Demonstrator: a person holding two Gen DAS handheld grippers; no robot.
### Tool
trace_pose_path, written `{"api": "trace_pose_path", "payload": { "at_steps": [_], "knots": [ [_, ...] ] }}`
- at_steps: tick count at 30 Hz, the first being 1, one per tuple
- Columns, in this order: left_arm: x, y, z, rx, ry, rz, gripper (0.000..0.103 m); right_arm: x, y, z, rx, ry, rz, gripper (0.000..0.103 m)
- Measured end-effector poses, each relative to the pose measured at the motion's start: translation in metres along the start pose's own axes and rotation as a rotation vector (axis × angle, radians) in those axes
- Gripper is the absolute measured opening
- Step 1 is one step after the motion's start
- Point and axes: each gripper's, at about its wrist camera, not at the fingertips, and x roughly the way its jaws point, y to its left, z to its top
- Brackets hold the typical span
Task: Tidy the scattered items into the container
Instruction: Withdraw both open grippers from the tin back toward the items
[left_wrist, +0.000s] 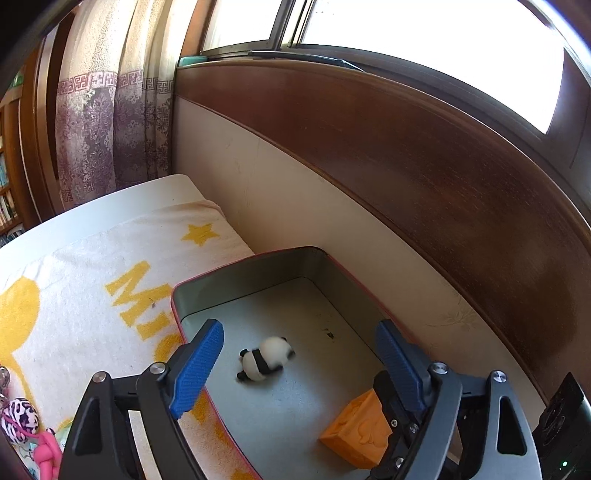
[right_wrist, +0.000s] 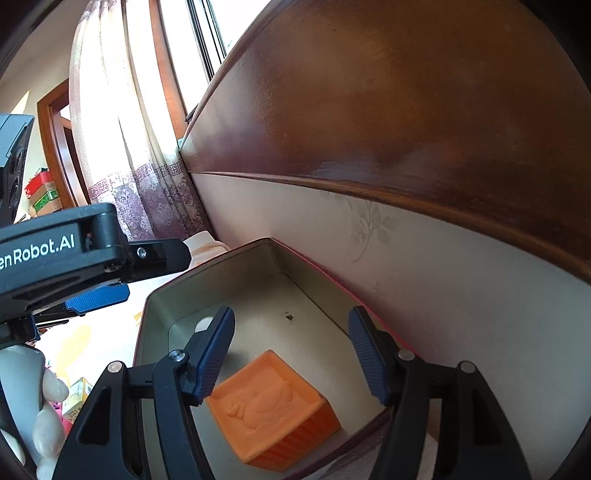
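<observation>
Metal tin's filling up, two toys in so far
Panda and orange block sit inside the tin; left hand-held gripper and right hand-held gripper both hang wide open, holding nothing. A leopard-print ball and pink bits near left on the towel are left
</observation>
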Motion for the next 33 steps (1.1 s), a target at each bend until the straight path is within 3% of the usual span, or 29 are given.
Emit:
{"api": "trace_pose_path", "payload": {
  "at_steps": [33],
  "knots": [
    [-0.021, 0.051, -0.027, -0.110, 0.053, 0.096, 0.086, 0.003, -0.005, -0.001, 0.021, 0.009, -0.006, 0.079]
  ]
}}
